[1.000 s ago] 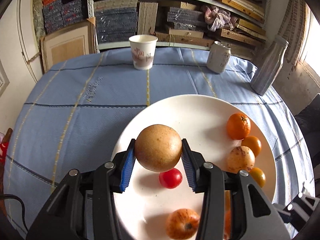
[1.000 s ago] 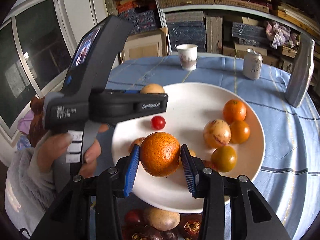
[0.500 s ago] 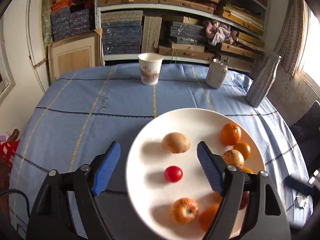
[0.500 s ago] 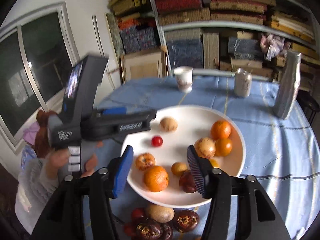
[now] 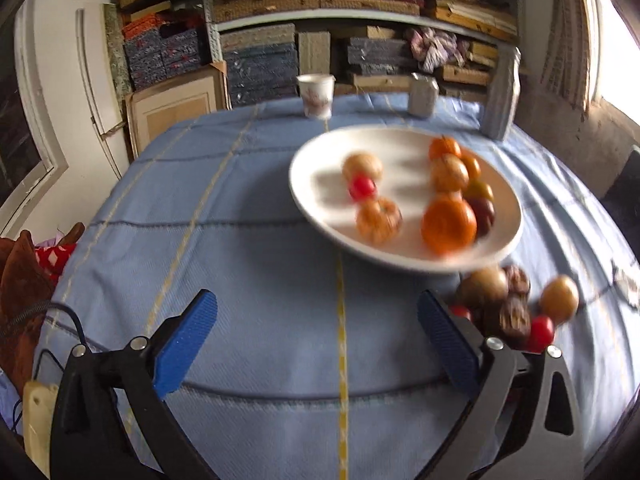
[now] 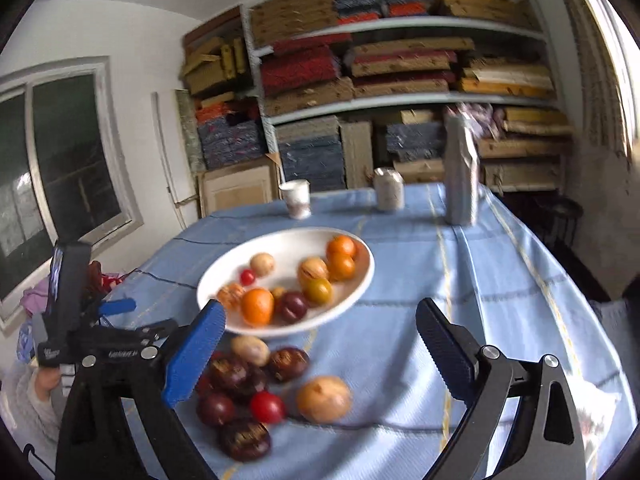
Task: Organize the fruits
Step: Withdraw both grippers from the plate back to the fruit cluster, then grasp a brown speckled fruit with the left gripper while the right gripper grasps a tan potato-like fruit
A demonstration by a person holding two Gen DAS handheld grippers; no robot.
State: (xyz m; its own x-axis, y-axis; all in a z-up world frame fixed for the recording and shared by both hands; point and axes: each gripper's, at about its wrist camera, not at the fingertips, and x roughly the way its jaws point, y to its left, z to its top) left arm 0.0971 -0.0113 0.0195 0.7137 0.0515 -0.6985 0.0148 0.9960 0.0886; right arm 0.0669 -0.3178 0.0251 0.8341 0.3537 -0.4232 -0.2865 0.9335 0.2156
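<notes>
A white plate (image 5: 308, 196) (image 6: 288, 246) on the blue cloth holds several fruits, among them a tan round fruit (image 5: 362, 165), a red tomato (image 5: 362, 188) and a large orange (image 5: 449, 226) (image 6: 257, 306). A loose pile of dark fruits (image 6: 230, 372), a tomato (image 6: 267, 406) and a tan fruit (image 6: 324, 398) lies on the cloth in front of the plate. My left gripper (image 5: 316, 304) is back from the plate, its jaws opening wide over bare cloth. My right gripper (image 6: 320, 312) hangs above the pile, its jaws opening too, with nothing between the pads.
A paper cup (image 5: 318, 96), a can (image 5: 422, 94) and a tall silver bottle (image 5: 502, 92) stand along the table's far edge before packed shelves. A hand (image 6: 44, 384) holds the left gripper's body (image 6: 100, 344) at the table's left side.
Both grippers let go of their fruit onto the plate, the left the tan fruit and the right the orange. Both opened wide and drew back from the plate.
</notes>
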